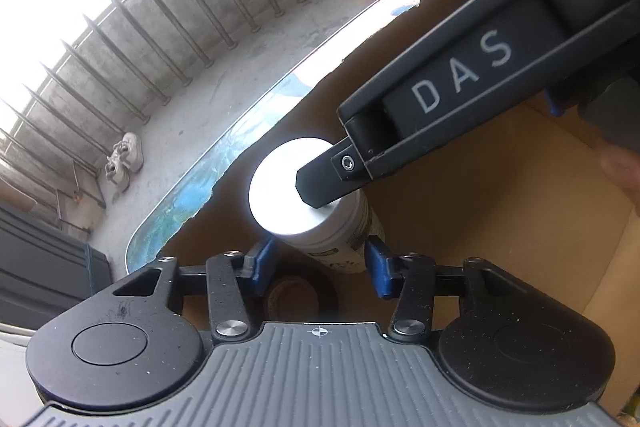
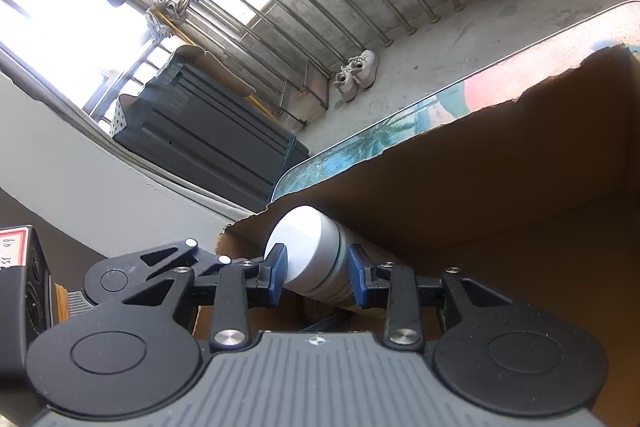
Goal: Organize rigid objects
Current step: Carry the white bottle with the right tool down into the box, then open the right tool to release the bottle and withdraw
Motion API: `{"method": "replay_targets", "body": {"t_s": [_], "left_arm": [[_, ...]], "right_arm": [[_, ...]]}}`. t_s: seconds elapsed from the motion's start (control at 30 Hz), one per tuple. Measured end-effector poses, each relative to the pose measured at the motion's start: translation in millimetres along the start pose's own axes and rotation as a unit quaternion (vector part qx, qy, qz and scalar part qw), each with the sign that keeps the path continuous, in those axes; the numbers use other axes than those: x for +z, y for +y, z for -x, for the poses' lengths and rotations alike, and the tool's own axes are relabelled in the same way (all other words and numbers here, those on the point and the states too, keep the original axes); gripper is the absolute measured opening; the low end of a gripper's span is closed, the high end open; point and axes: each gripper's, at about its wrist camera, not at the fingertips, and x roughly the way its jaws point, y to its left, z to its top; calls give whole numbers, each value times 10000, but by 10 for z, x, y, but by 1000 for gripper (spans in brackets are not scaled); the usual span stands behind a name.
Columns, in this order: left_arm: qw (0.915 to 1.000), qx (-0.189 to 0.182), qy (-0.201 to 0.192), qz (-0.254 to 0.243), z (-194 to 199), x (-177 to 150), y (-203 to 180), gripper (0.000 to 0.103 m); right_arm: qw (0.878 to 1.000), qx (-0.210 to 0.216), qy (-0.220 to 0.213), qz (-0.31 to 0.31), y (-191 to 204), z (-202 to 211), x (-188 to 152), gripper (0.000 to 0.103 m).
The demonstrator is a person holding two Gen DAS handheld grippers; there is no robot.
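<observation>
One white-capped bottle (image 2: 308,251), label print too blurred to read, is tilting inside the cardboard box (image 2: 500,195). Right hand-held gripper (image 2: 316,273), lettered "DAS" in the left view, is clamping its cap. Left hand-held gripper (image 1: 320,263) is straddling the body, contact unclear. One pair of sneakers (image 1: 124,163) is lying on the floor.

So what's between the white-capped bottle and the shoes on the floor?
From the bottle outward, in the left wrist view: the cardboard box's torn wall, the patterned table edge, then bare concrete floor up to the shoes.
</observation>
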Motion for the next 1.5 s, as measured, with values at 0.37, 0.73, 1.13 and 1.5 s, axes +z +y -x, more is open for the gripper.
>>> {"method": "replay_targets", "body": {"t_s": [0.37, 0.73, 1.13, 1.5], "left_arm": [[9995, 256, 177, -59, -14, -59, 90, 30], [9993, 348, -52, -83, 196, -90, -17, 65], [9881, 143, -1517, -193, 1522, -885, -561, 91], [9674, -1543, -1703, 1067, 1221, -1958, -1383, 96]], "right_arm": [[9999, 77, 22, 63, 40, -57, -20, 38], [9999, -122, 105, 9, 54, -2, -25, 45], [9989, -1, -154, 433, 340, 699, -227, 60], [9760, -381, -1201, 1778, 350, 2001, -1444, 58]]}}
